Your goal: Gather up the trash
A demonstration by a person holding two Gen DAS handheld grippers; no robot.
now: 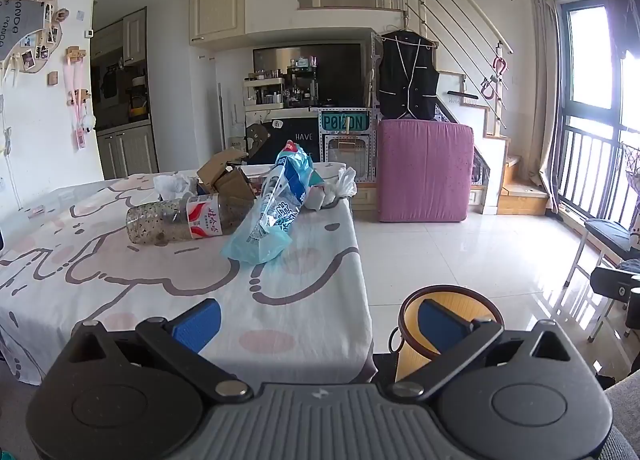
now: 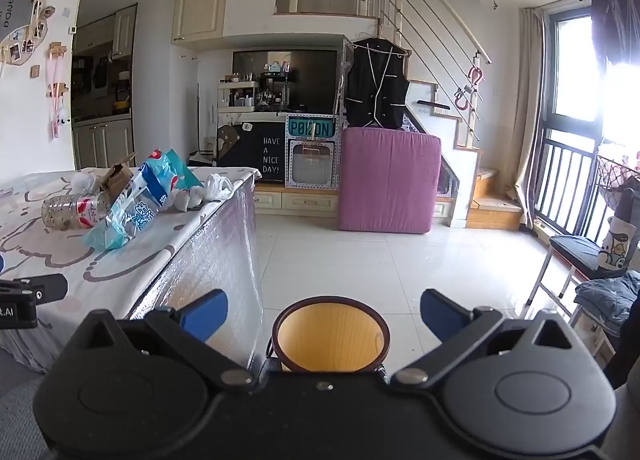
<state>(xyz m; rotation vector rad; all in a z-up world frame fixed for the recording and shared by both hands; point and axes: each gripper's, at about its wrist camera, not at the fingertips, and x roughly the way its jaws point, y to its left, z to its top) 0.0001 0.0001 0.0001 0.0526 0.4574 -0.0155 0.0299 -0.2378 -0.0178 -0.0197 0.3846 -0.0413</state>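
Blue-padded and spread wide, the left gripper (image 1: 316,320) sits nearest the left wrist camera and holds nothing; it hovers over the near end of the table (image 1: 120,300), which is covered in a cartoon-printed cloth; beyond it, well apart from the fingers, all the trash lies on the tabletop: a clear plastic bottle (image 1: 180,218) on its side with a red-and-white label, a blue plastic bag (image 1: 272,212) propped against it, a brown cardboard box (image 1: 226,176) behind, and crumpled white plastic (image 1: 340,186) at the far edge; the yellow bin (image 1: 448,320) stands on the floor just off the table's corner, partly hidden by the right finger, and what shows of its inside looks bare.

From the right wrist camera, the right gripper (image 2: 324,318) is likewise spread and empty; it hangs directly above the bin (image 2: 332,336), whose open mouth shows only its yellow wall, no litter; the bottle (image 2: 76,210), the blue bag (image 2: 136,212), the box (image 2: 118,176) and the white plastic (image 2: 218,186) sit grouped on the table (image 2: 120,272) to the left, well apart from this gripper.

By my judgement the task is at its very start; nothing is collected, nothing is gripped, and every visible piece has yet to be carried to the bin.
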